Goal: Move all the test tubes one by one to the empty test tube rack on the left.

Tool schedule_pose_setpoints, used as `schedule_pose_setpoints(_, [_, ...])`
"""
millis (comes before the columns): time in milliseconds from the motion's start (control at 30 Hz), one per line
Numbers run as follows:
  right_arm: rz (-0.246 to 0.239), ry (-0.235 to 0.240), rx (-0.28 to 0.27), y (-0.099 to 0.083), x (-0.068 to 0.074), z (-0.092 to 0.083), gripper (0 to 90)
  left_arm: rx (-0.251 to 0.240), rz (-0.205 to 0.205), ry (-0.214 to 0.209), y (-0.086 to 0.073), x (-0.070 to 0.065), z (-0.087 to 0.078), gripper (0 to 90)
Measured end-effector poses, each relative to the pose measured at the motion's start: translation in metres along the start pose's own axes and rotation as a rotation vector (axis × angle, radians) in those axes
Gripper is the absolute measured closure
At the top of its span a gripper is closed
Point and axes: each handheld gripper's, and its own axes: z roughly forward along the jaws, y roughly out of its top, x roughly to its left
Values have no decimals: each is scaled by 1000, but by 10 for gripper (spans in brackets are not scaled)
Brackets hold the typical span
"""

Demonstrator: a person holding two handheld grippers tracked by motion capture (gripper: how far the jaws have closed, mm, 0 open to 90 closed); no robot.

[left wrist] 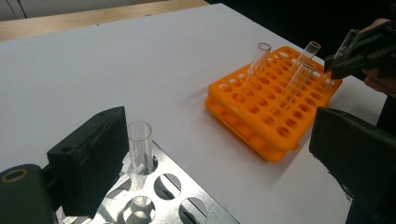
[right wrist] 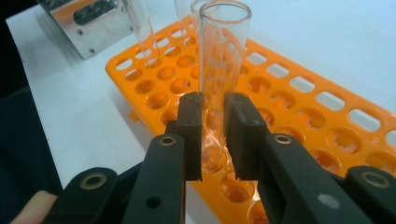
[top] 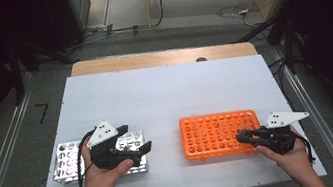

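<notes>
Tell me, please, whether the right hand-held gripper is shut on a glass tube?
Shut: right hand-held gripper has both pads against a glass tube above the orange rack.

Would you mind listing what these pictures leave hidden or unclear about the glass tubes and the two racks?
- High view: the glass tubes in the orange rack are too small and clear to count.
- High view: the person's left hand and left tool cover part of the metal rack.
- Right gripper view: the right tool is clamped on a tube, and its jaws hide part of the tube's lower end.
- Left gripper view: the frame edge crops the metal rack.
</notes>
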Motion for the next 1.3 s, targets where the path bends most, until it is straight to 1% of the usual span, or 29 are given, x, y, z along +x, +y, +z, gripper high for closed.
schedule_pose_setpoints(33, [1, 3, -15, 2, 1, -2, 739, 0, 0, 0, 0, 0, 0, 48])
schedule_pose_setpoints(233, [-8, -1, -34, 8, 6, -6, 739, -1, 2, -7, 0, -2, 1, 49])
schedule_pose_setpoints(367, [-19, 0, -49, 13, 12, -7, 738, 1, 7, -11, 1, -4, 2, 48])
schedule_pose_setpoints(500, [-37, 15, -51, 18, 20, -6, 738, -2, 10, -16, 2, -6, 2, 49])
schedule_pose_setpoints(567, [-38, 26, -52, 21, 25, -4, 739, -2, 15, -21, 3, -8, 2, 49])
schedule_pose_setpoints(667, [-50, 45, -51, 25, 32, 1, 738, -3, 19, -30, 4, -11, 3, 48])
schedule_pose_setpoints(767, [-67, 67, -48, 29, 40, 6, 738, 0, 26, -38, 4, -15, 6, 49])
schedule_pose_setpoints(800, [-76, 78, -46, 31, 46, 9, 738, 3, 27, -40, 4, -17, 7, 49])
schedule_pose_setpoints(833, [-76, 78, -46, 31, 46, 9, 738, 5, 31, -45, 4, -18, 8, 49])
schedule_pose_setpoints(933, [-85, 95, -50, 34, 53, 13, 738, 8, 38, -60, 5, -23, 11, 49])
schedule_pose_setpoints(967, [-94, 100, -47, 36, 57, 15, 738, 11, 42, -63, 5, -24, 12, 49])
schedule_pose_setpoints(1033, [-100, 104, -45, 37, 60, 17, 738, 10, 46, -74, 5, -28, 14, 49])
schedule_pose_setpoints(1100, [-109, 116, -41, 40, 67, 23, 738, 15, 52, -83, 5, -32, 16, 54])
schedule_pose_setpoints(1133, [-109, 116, -41, 40, 67, 23, 738, 16, 54, -87, 6, -33, 17, 54])
schedule_pose_setpoints(1300, [-119, 130, -31, 43, 77, 33, 738, 18, 62, -114, 6, -42, 23, 60])
